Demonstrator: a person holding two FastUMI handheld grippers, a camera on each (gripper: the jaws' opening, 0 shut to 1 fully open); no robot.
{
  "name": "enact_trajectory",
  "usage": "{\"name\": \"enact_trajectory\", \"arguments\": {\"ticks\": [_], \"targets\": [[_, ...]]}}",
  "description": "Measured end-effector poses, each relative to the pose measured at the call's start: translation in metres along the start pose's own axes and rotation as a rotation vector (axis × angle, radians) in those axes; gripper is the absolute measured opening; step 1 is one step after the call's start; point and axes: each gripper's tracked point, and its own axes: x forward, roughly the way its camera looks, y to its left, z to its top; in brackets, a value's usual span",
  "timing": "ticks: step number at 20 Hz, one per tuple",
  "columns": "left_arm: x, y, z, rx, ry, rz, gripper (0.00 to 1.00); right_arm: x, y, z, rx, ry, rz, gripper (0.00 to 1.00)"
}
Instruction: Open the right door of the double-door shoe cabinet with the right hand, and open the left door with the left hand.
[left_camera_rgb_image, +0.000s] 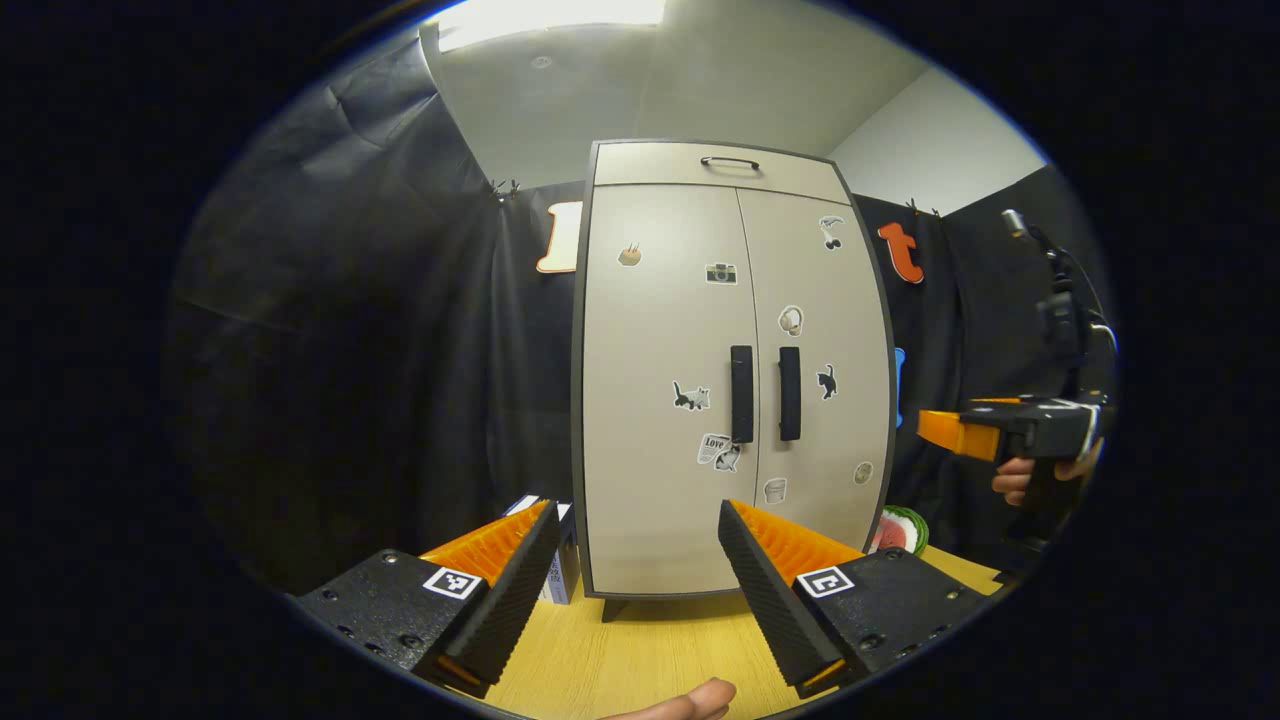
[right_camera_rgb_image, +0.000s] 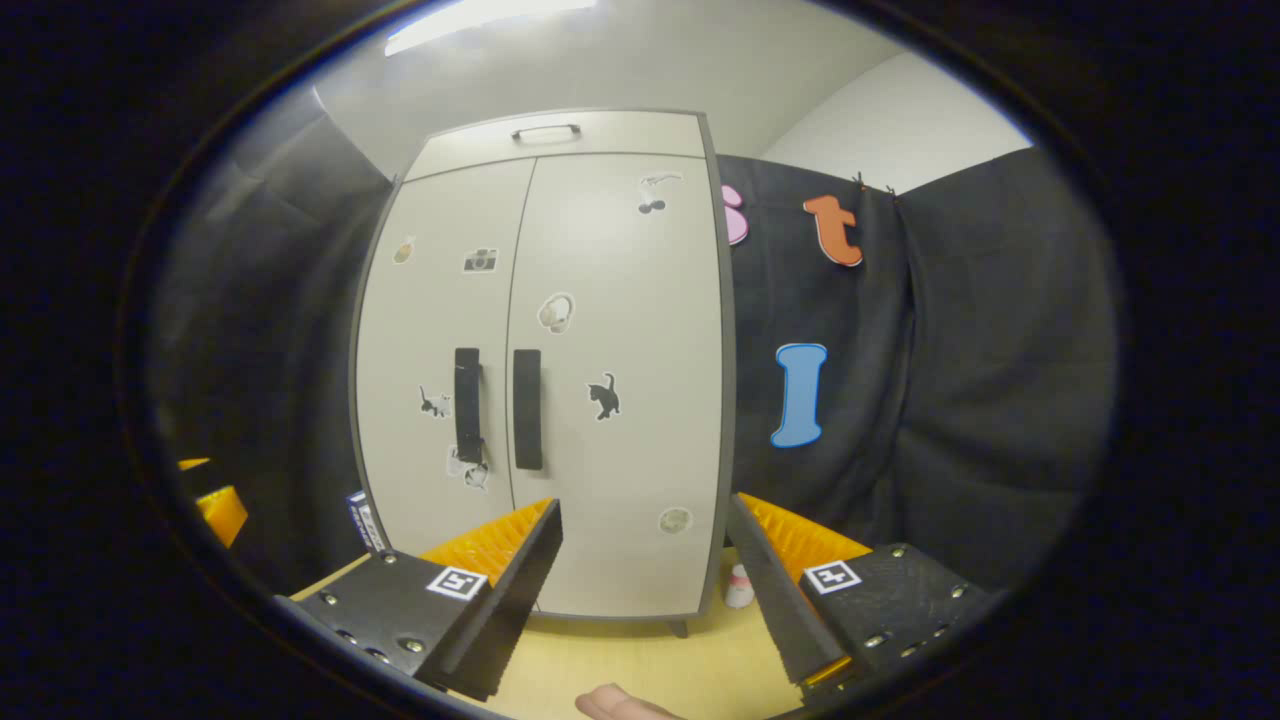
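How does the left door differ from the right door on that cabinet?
The left door carries a camera sticker and a cat sticker left of its handle; the right door has its cat sticker right of its handle. The left door's handle sits at its right edge, the right door's handle at its left edge, so they mirror each other. Both doors are beige, closed, untouched by either gripper, and have black vertical handles.

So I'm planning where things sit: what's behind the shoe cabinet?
Behind the shoe cabinet hangs the black cloth wall. A small box and a watermelon-patterned thing peek past its sides; the rest is covered.
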Motion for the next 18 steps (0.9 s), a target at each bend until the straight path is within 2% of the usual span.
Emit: {"name": "enact_trajectory", "arguments": {"ticks": [5, 8, 10, 11, 12, 16, 18], "targets": [[-0.006, 0.006, -0.005, -0.024, -0.003, -0.006, 0.99, 0.071, 0.049, 0.016, -0.037, -0.028, 0.111, 0.99], [-0.012, 0.013, -0.007, -0.031, -0.009, -0.003, 0.98, 0.107, 0.064, 0.012, -0.044, -0.024, 0.109, 0.96], [-0.015, 0.019, -0.009, -0.03, -0.01, -0.004, 0.98, 0.119, 0.083, 0.012, -0.015, -0.022, 0.148, 1.0], [-0.017, 0.022, -0.009, -0.031, -0.014, -0.005, 0.99, 0.122, 0.092, 0.015, 0.005, -0.028, 0.169, 0.96], [-0.018, 0.025, -0.01, -0.032, -0.016, -0.006, 0.98, 0.126, 0.099, 0.017, 0.024, -0.032, 0.182, 0.99], [-0.018, 0.036, -0.015, -0.042, -0.016, -0.006, 0.98, 0.145, 0.114, 0.023, 0.0, -0.046, 0.18, 1.0], [-0.017, 0.04, -0.021, -0.049, -0.005, -0.014, 0.98, 0.161, 0.113, 0.018, -0.036, -0.021, 0.142, 0.98]]}}
